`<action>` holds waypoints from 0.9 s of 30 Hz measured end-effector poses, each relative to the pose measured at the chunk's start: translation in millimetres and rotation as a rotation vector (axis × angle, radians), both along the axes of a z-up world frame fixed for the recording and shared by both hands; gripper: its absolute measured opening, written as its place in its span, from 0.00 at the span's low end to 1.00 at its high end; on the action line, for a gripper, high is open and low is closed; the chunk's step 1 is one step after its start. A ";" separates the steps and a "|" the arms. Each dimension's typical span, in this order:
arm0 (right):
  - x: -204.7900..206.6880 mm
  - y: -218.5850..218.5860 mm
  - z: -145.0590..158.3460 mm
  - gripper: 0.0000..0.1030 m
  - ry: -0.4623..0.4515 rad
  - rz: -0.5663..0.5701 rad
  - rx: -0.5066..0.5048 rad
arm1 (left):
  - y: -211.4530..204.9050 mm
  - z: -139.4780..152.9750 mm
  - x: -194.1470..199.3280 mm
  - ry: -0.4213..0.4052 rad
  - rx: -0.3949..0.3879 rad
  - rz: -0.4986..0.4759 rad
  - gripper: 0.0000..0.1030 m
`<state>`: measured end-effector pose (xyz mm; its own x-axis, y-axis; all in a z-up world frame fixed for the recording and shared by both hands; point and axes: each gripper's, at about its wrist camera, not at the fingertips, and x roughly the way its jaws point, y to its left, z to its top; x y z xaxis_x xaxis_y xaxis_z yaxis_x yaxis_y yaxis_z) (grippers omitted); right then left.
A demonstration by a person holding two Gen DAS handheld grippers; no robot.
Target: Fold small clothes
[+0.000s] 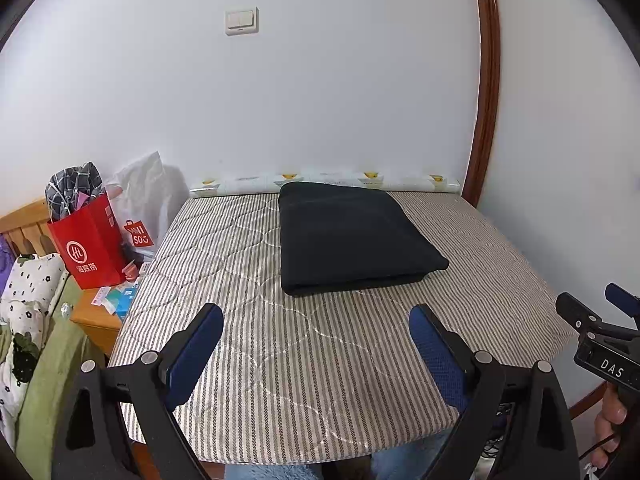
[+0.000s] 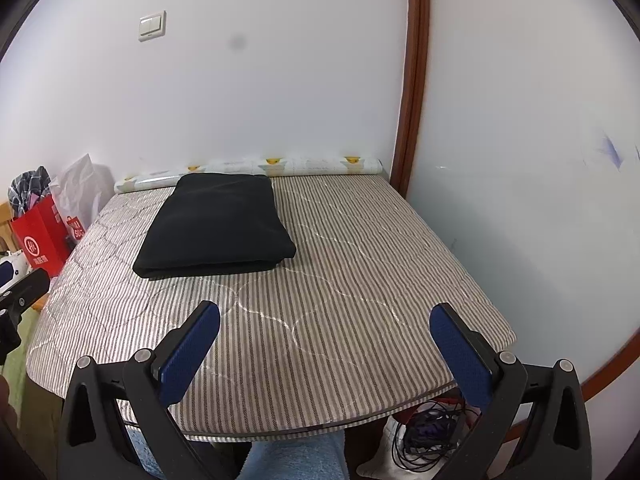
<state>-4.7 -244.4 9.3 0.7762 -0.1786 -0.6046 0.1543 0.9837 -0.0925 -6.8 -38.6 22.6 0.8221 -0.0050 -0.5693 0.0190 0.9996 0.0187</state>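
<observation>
Folded black garment (image 1: 352, 236) at far side of tabletop (image 1: 320, 360): soft, light, limp. Pinch near layered edge. Left hand-held gripper (image 1: 316, 332) and right hand-held gripper (image 2: 325, 330) both wide open, empty.

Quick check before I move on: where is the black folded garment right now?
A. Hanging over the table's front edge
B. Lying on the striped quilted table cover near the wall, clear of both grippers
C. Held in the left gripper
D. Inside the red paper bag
B: the black folded garment lies flat on the striped quilted table cover, while the left gripper and right gripper are open and empty nearer the front edge.
</observation>
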 end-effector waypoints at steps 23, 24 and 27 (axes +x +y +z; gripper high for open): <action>-2.8 -8.6 -0.4 1.00 -0.007 -0.022 -0.001 | 0.2 -3.6 -1.4 0.004 -0.004 0.008 0.91; -2.8 -8.7 -0.4 1.00 -0.006 -0.021 -0.001 | 0.4 -3.6 -1.3 0.004 -0.004 0.009 0.91; -2.7 -9.1 -0.3 1.00 -0.008 -0.021 -0.002 | 1.8 -3.0 -2.3 0.003 -0.005 0.010 0.91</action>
